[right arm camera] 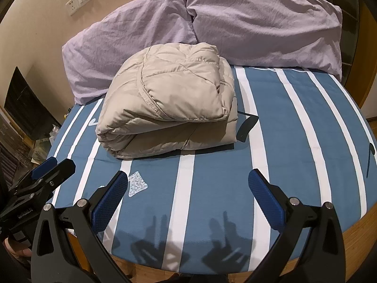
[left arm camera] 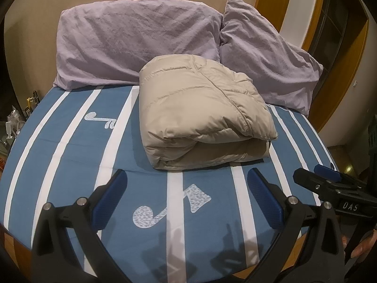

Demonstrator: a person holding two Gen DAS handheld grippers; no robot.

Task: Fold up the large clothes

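Gaping empty, both tools [left arm camera: 187, 181] [right arm camera: 188, 184] face the folded jacket [left arm camera: 202, 110]; only the right view shows its black strap [right arm camera: 246, 123].

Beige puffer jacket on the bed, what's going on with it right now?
The beige puffer jacket lies folded into a compact bundle on the blue striped sheet, its far end against the lilac pillows. Nobody is holding it: the left gripper and right gripper both hover open and empty over the sheet on the near side of it.
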